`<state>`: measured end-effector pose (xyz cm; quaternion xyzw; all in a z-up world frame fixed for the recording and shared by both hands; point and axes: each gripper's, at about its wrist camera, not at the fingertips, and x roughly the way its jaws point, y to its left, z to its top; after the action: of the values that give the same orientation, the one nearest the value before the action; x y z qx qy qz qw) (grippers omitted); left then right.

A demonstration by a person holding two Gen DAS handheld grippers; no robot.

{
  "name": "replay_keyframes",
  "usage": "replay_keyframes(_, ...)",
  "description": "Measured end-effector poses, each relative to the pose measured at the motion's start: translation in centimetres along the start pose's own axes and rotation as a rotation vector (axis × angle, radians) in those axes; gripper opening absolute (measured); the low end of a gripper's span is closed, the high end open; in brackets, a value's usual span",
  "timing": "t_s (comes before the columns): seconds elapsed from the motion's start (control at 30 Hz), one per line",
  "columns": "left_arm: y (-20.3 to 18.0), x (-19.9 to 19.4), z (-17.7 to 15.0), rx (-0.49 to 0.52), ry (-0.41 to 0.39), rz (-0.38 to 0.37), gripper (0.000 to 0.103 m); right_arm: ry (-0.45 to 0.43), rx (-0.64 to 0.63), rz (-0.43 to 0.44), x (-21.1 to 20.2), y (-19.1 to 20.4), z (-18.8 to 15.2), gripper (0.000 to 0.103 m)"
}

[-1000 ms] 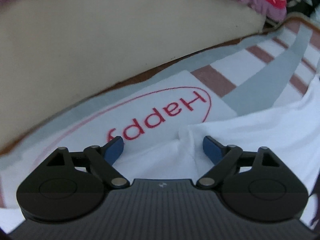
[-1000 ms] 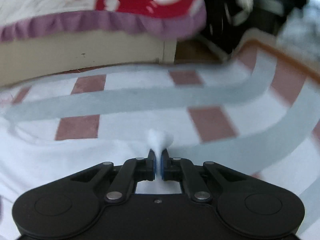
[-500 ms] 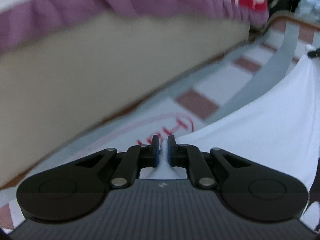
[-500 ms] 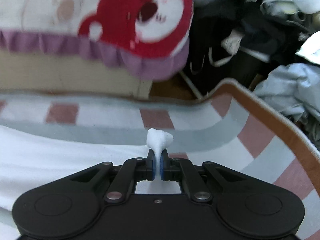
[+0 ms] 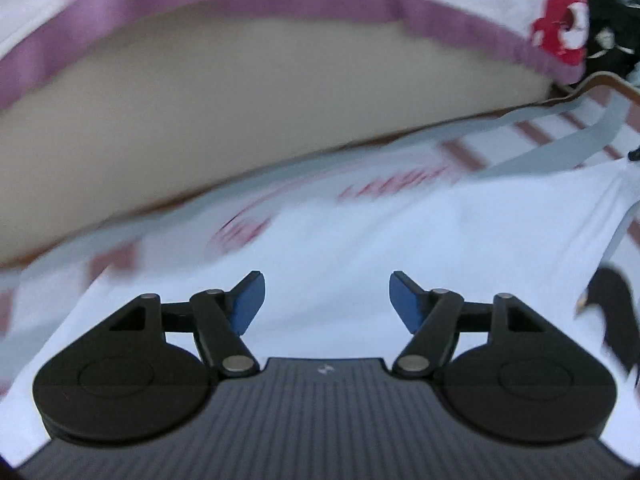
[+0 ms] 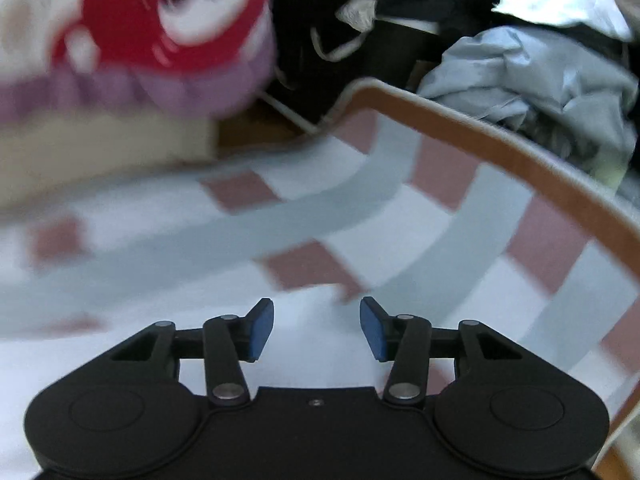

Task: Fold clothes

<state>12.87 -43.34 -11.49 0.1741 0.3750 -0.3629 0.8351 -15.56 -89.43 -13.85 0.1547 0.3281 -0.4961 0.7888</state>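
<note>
Now both our tools, left tool (image 5: 324,300) and right tool (image 6: 317,330), have just been opening and stand spread, nothing pinched. Our thin white cotton garment (image 5: 360,240) lies loose on the checked grey-and-pink mat (image 6: 400,248). Released mid-motion, its fold may slump or skew.

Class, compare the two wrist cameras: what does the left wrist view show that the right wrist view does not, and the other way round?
Only the left wrist view shows the blurred red lettering on the mat. Only the right wrist view shows the pile of clothes beyond the mat's brown border. Both show the white garment on the checked mat, the purple-frilled cloth, and an open gripper, left and right, gripping nothing.
</note>
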Motion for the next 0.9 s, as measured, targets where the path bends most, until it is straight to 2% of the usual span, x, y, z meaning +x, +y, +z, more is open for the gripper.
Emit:
replay_keyframes(0.1,4.4,-3.4,-3.8,-0.077,0.052,0.074,0.068,0.059,-0.020,0.299,-3.7,3.5,-1.7,0.053)
replay_keyframes(0.17,7.4,-5.5,-6.3,-0.133,0.132,0.153,0.068,0.114,-0.083,0.485,-6.3,6.9,-3.7,0.053)
replay_keyframes(0.27,11.4,-8.9,-10.3,-0.201,0.219,0.265,0.068,0.178,-0.222,0.703,-10.0,12.2,-7.0,0.053)
replay_keyframes(0.33,13.7,-11.3,-12.5,-0.267,0.226,0.267,0.068,0.222,-0.303,0.799,-12.2,15.5,-9.2,0.053)
replay_keyframes(0.43,16.3,-14.0,-15.7,-0.401,0.225,0.235,0.071,0.272,-0.367,0.860,-14.8,18.7,-11.9,0.053)
replay_keyframes(0.5,17.2,-14.8,-17.2,-0.454,0.211,0.230,0.071,0.275,-0.433,0.858,-16.2,20.0,-13.3,0.053)
replay_keyframes(0.57,17.6,-15.0,-18.1,-0.497,0.210,0.213,0.072,0.277,-0.506,0.840,-17.8,20.7,-14.6,0.053)
replay_keyframes(0.67,18.0,-14.3,-18.5,-0.564,0.224,0.141,0.072,0.294,-0.557,0.857,-19.7,21.4,-16.1,0.053)
replay_keyframes(0.8,18.3,-13.0,-18.7,-0.595,0.198,0.042,0.072,0.331,-0.573,0.906,-21.7,22.8,-18.0,0.053)
replay_keyframes(0.9,18.2,-11.9,-18.6,-0.592,0.185,0.016,0.073,0.355,-0.584,0.941,-22.9,24.1,-19.4,0.053)
